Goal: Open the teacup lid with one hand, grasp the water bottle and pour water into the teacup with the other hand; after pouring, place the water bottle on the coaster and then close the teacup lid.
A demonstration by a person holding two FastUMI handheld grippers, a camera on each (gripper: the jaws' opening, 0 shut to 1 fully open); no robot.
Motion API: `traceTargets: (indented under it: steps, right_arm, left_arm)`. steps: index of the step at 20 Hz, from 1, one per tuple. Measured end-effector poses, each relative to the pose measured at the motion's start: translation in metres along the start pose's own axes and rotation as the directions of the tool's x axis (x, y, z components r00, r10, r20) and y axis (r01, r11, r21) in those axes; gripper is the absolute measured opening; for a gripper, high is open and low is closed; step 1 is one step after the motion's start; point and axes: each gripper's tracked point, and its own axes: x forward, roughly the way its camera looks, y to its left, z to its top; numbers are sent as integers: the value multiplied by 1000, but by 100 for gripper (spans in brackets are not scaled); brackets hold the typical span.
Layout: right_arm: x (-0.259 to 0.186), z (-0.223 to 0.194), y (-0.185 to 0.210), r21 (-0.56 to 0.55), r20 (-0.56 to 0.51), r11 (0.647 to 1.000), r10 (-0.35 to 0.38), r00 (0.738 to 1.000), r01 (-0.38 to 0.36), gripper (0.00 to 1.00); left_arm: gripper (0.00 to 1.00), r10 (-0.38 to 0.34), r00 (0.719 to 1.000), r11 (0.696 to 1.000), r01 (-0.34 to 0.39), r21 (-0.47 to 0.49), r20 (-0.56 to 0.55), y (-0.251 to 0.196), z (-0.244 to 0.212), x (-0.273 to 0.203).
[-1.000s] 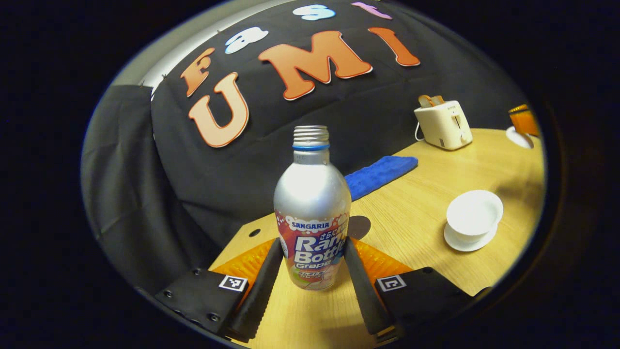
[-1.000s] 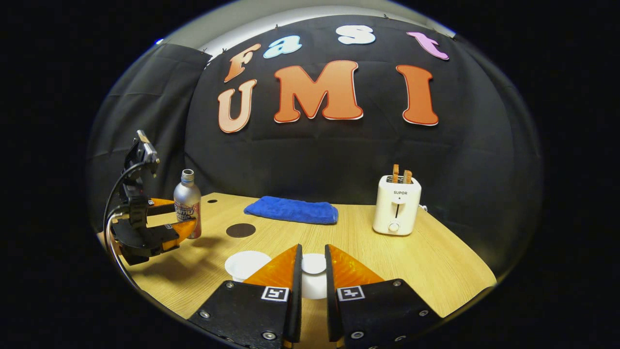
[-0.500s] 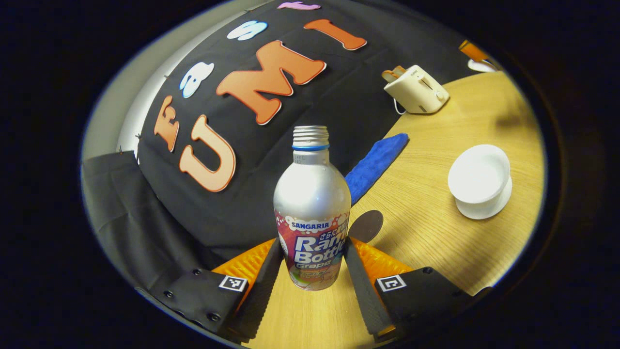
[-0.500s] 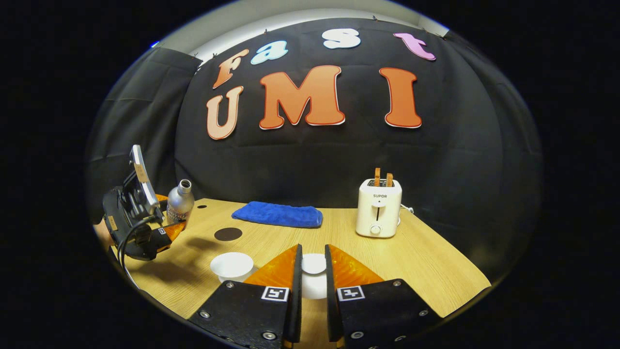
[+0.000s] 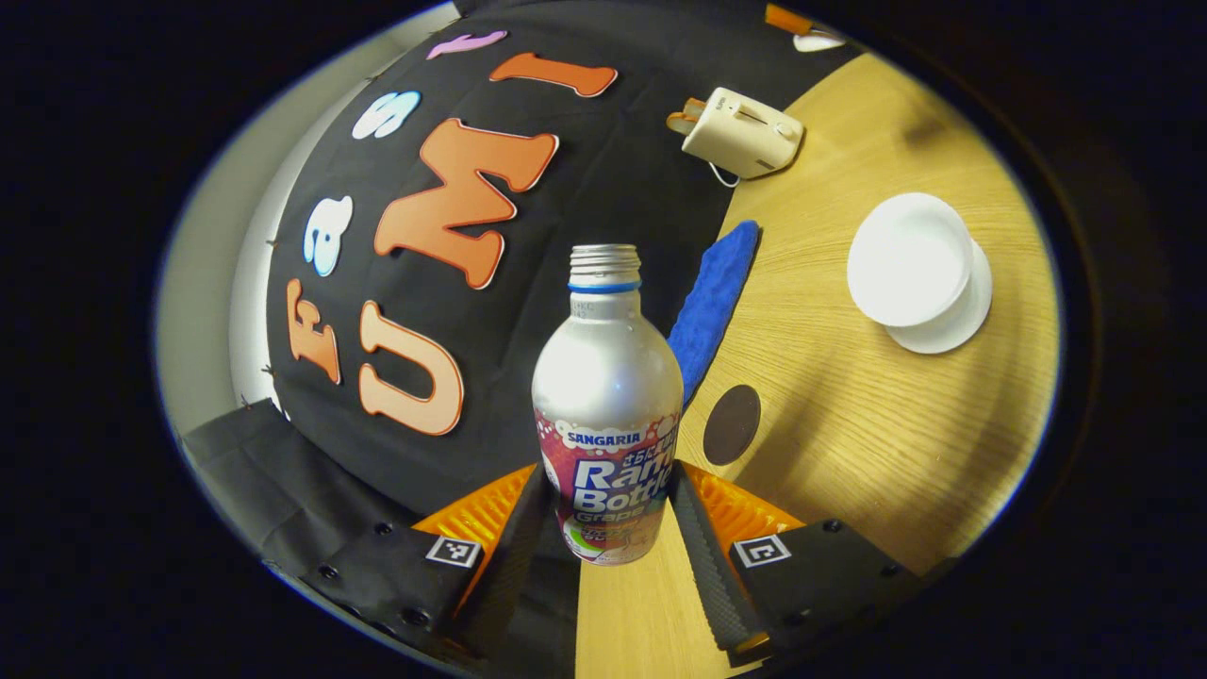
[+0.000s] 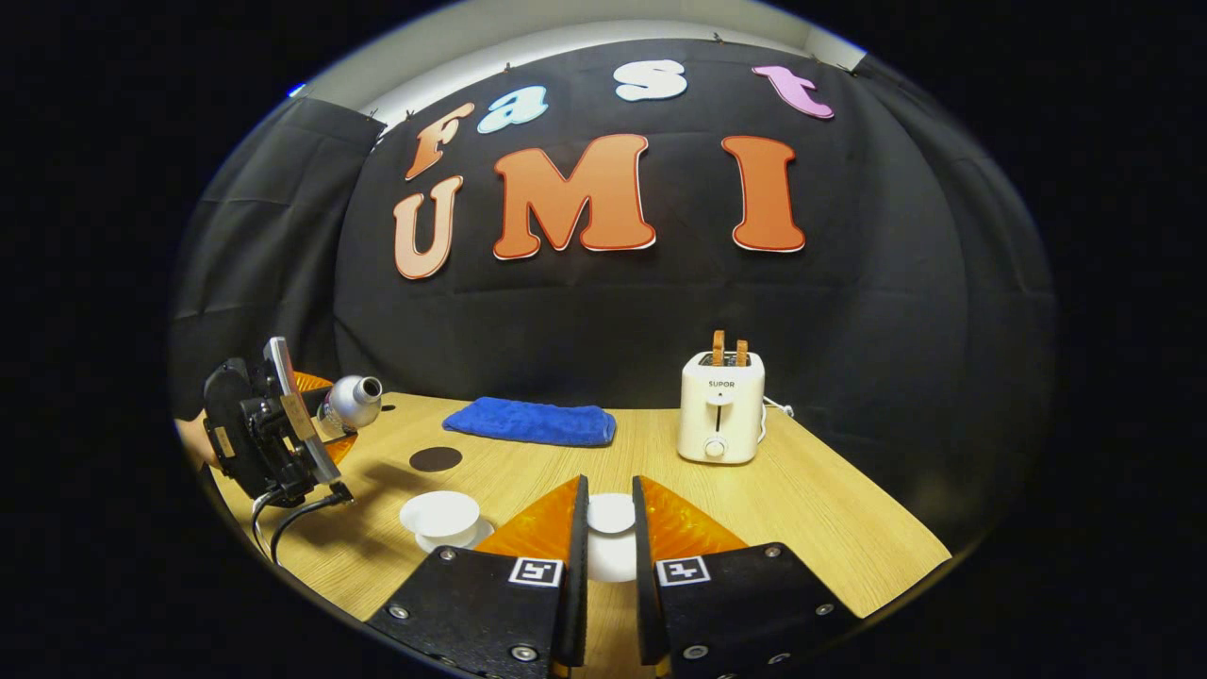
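Note:
My left gripper (image 5: 608,486) is shut on the lower body of a silver water bottle (image 5: 608,377) with no cap on its threaded neck. In the right gripper view the bottle (image 6: 349,402) hangs at the far left in the left gripper (image 6: 283,429), tipped nearly level with its mouth towards the right. The white teacup (image 5: 908,259) stands uncovered on its saucer (image 5: 957,325), and it shows again as the teacup (image 6: 439,515) left of my right fingers. My right gripper (image 6: 609,500) is shut on the white lid (image 6: 611,556), held above the table. The dark round coaster (image 5: 732,424) lies bare.
A blue cloth (image 6: 530,422) lies along the back of the wooden table (image 6: 830,528). A cream toaster (image 6: 719,405) holding two slices stands at the back right. The coaster (image 6: 435,459) lies between the bottle and the teacup.
The left gripper has lifted the bottle and tipped it steadily towards the teacup, from upright to nearly level. The right gripper has kept hold of the lid, almost still.

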Motion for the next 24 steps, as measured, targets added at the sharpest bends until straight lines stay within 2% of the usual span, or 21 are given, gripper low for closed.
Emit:
traceTargets:
  steps: [2,3,5,6,12,16,19,21,24]
  right_arm:
    - [-2,0,0,4,0,1000,4,1000,-4,22]
    - [-2,0,-2,4,3,1000,-1,1000,1,22]
    - [-4,-1,-3,4,3,1000,-6,1000,6,22]
    - [-5,-1,-3,8,1,1000,-3,1000,3,22]
    - [-10,-5,-7,12,-3,1000,-13,1000,13,22]
    - [-13,-4,-7,16,4,1000,-11,1000,11,22]
    - [-13,-4,-9,18,5,1000,-15,1000,15,22]
    - [-14,-5,-7,21,3,1000,-10,1000,10,22]
    - [-14,-6,-7,17,-1,1000,-8,1000,8,22]
  left_arm:
    - [79,10,1000,998,-11,67,15,4,0,0]
    - [82,11,1000,995,-13,100,23,3,0,-3]
    - [80,10,999,987,-17,160,41,3,3,-4]
    - [82,8,999,983,-17,183,50,2,5,-5]
    - [82,-3,997,949,-23,316,81,0,12,-10]
    - [84,-9,995,916,-32,399,99,0,18,-9]
    - [80,-14,994,884,-40,465,113,6,24,-9]
    - [82,-23,992,863,-42,504,123,6,26,-8]
    - [80,-34,993,830,-35,557,114,4,25,-4]
